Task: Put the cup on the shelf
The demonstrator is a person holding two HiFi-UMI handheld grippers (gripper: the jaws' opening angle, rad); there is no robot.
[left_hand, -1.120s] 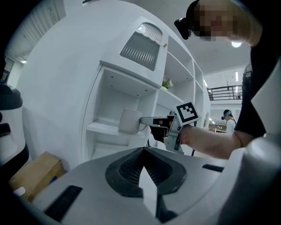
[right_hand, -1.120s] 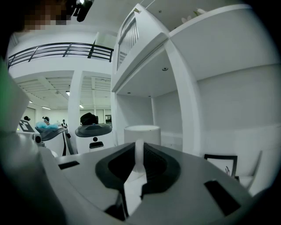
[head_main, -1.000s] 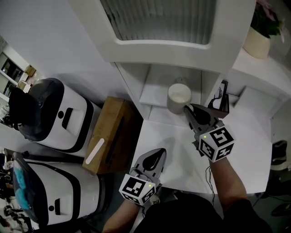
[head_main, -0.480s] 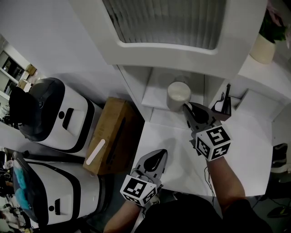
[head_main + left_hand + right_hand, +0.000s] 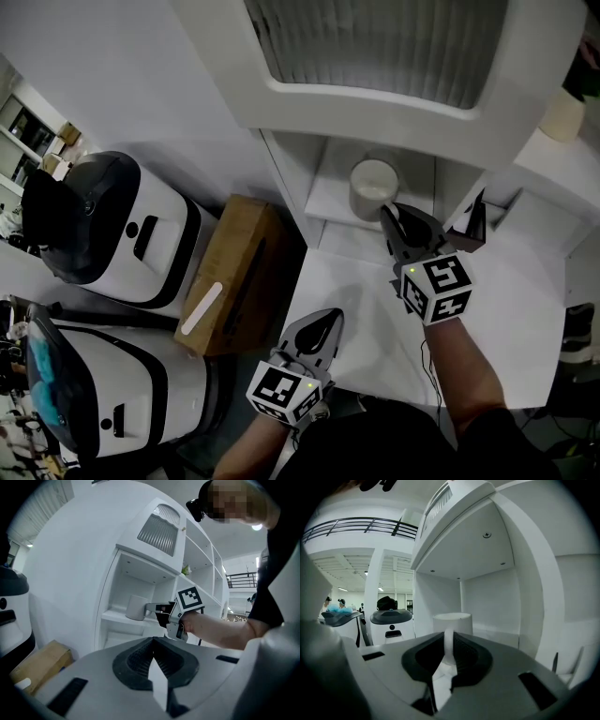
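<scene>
Your right gripper (image 5: 391, 216) pinches the handle of the cup (image 5: 372, 185) inside the shelf (image 5: 330, 199); your left gripper (image 5: 325, 319) is closed, empty

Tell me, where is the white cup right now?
In the head view the cup is at upper middle, inside an open compartment of the white shelf, its handle gripped by the right gripper reaching in from the front.

White cup (image 5: 373, 187) upright on shelf (image 5: 328, 202)
</scene>
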